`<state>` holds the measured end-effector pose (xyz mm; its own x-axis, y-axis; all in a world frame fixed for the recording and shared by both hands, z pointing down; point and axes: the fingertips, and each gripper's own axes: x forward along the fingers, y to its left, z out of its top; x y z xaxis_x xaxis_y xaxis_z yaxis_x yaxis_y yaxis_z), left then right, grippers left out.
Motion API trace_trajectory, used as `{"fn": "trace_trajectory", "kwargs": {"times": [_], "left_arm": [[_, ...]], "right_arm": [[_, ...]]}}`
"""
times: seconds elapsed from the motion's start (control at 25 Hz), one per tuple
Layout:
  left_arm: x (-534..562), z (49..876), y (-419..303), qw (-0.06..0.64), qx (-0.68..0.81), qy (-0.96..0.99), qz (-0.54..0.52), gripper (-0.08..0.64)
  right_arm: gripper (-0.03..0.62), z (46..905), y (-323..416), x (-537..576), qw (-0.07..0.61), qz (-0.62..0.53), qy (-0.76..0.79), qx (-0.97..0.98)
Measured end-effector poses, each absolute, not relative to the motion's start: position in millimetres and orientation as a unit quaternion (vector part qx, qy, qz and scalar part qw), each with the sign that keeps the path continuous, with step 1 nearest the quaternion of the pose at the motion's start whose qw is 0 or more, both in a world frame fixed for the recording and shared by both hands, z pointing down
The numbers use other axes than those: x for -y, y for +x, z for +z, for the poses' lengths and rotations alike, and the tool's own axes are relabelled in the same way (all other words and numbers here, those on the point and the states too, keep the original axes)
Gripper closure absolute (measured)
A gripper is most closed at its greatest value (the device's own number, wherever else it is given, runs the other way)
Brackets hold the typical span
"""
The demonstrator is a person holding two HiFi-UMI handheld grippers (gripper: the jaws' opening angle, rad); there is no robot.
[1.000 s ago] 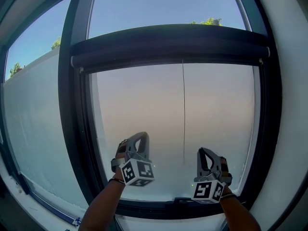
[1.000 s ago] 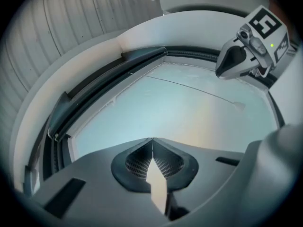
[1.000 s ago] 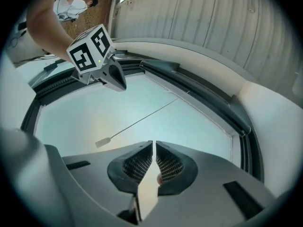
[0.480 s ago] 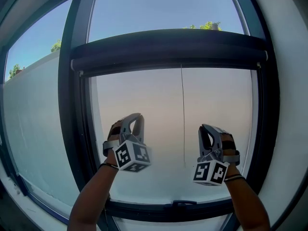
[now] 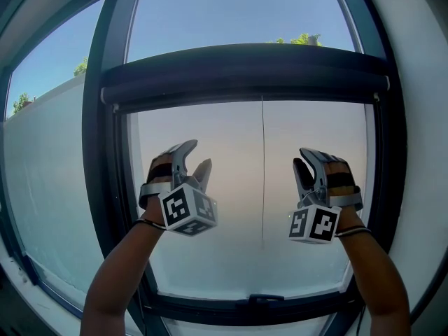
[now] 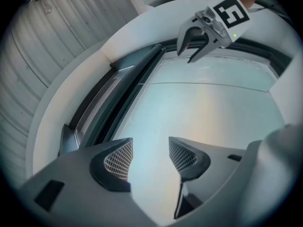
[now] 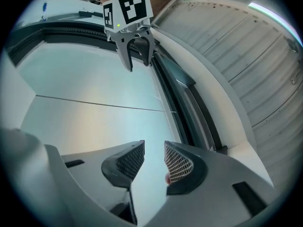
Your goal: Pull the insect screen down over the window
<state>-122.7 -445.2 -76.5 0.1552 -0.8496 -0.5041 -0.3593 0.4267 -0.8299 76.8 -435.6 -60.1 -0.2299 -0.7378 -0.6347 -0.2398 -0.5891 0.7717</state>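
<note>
The dark roller cassette point(image 5: 245, 68) of the insect screen spans the window's top. Below it the opening looks hazy down to a dark bottom bar point(image 5: 252, 303) with a small handle. I cannot tell mesh from glass. A thin cord point(image 5: 262, 173) hangs down the middle. My left gripper point(image 5: 196, 156) is left of the cord at mid-height and my right gripper point(image 5: 302, 161) is right of it. Both point up, and their jaws have just been opening. The left gripper's jaws point(image 6: 149, 155) and the right gripper's jaws point(image 7: 154, 160) stand apart with nothing between them.
A dark upright frame post point(image 5: 105, 187) separates this pane from a side pane point(image 5: 49, 187) on the left. The white window reveal point(image 5: 420, 187) curves round on the right. Blue sky and treetops point(image 5: 301, 37) show above the cassette.
Both grippers have risen from near the bottom bar to mid-height of the window. Their jaws now stand further apart. The cassette and cord have not moved.
</note>
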Motion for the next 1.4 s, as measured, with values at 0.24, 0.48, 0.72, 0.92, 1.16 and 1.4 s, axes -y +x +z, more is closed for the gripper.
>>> {"fn": "trace_trajectory", "kwargs": {"times": [0.24, 0.48, 0.72, 0.92, 1.16, 1.4], "left_arm": [[456.5, -100.3, -129.8, 0.588, -0.629, -0.441, -0.252, 0.274], [463.8, -135.5, -137.5, 0.583, -0.645, -0.419, -0.262, 0.181], [464.5, -157.8, -149.1, 0.562, -0.661, -0.421, -0.266, 0.179], [473.7, -165.0, -150.3, 0.552, -0.664, -0.418, -0.283, 0.179], [483.7, -172.6, -152.5, 0.555, -0.664, -0.401, -0.301, 0.179], [490.7, -176.9, -148.2, 0.555, -0.657, -0.396, -0.321, 0.179]], "right_arm": [[0.412, -88.2, 69.8, 444.9, 0.216, -0.681, 0.583, 0.388], [0.336, -120.0, 74.3, 453.9, 0.222, -0.681, 0.582, 0.384], [0.324, -153.0, 83.4, 467.2, 0.243, -0.682, 0.592, 0.354], [0.324, -171.4, 81.6, 472.2, 0.240, -0.671, 0.600, 0.365], [0.324, -184.0, 70.8, 473.9, 0.262, -0.660, 0.599, 0.369], [0.324, -191.3, 75.6, 491.9, 0.306, -0.649, 0.603, 0.350]]}}
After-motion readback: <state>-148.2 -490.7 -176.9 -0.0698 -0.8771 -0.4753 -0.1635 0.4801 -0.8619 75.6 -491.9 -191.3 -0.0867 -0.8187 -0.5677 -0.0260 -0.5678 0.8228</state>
